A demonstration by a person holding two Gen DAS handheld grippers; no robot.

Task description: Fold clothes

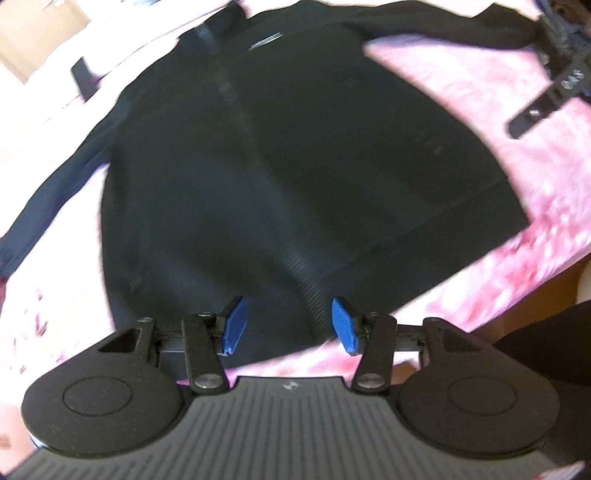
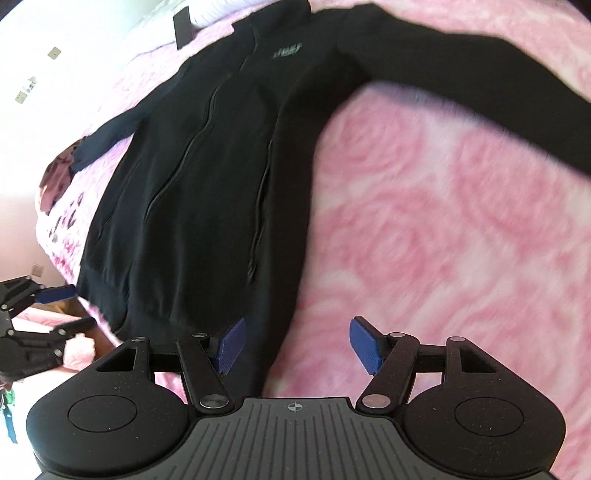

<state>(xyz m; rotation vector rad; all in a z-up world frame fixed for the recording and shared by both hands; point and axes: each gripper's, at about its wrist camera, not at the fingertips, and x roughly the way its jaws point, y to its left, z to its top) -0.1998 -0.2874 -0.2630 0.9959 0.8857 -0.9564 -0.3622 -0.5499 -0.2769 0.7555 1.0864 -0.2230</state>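
A black zip-up jacket lies spread flat, front up, on a pink rose-patterned bedspread, both sleeves stretched out. My left gripper is open and empty, just above the jacket's bottom hem near the zipper. In the right wrist view the jacket runs away from me, its right sleeve reaching to the right. My right gripper is open and empty over the hem's right corner. The left gripper shows at the far left, open by the hem's other end.
The pink bedspread spreads wide to the right of the jacket. A small dark flat object lies near the collar. The bed's near edge drops off at the right.
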